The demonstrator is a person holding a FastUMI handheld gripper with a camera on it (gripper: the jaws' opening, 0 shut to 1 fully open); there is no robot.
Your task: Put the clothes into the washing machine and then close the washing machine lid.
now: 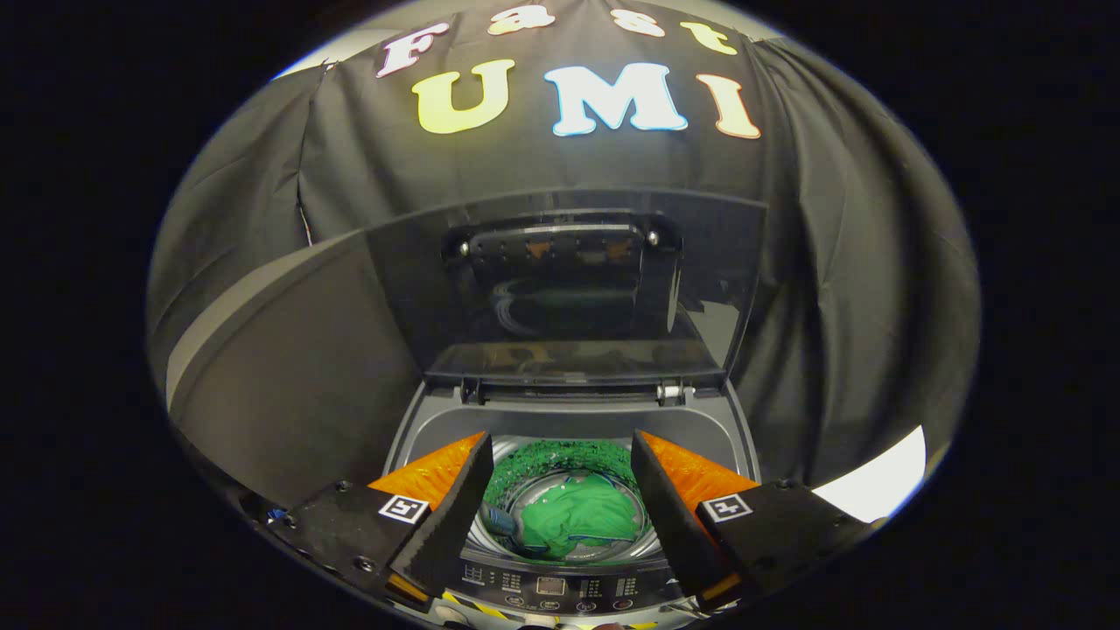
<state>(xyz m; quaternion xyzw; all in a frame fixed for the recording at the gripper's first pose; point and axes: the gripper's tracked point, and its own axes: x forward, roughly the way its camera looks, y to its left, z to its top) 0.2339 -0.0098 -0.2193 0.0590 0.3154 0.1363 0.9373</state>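
Presently: gripper (560, 477) spread wide, grasping nothing, poised above washing machine (569, 420). Green clothes (582, 516) down in drum (525, 455), seen between fingers. Lid (569, 289) raised upright at 12 o'clock. Control panel (551, 588) at 6 o'clock.

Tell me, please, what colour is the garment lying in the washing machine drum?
Green, seen in the gripper view: the garment lies beyond the open claw.

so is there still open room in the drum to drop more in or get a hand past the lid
Yes, probably. The lid stands upright behind the drum, leaving the opening clear. The green garment lies on the drum floor; the steel wall rises bare above it. The open gripper hangs above, holding nothing. The tightest spot is beside the fingers.
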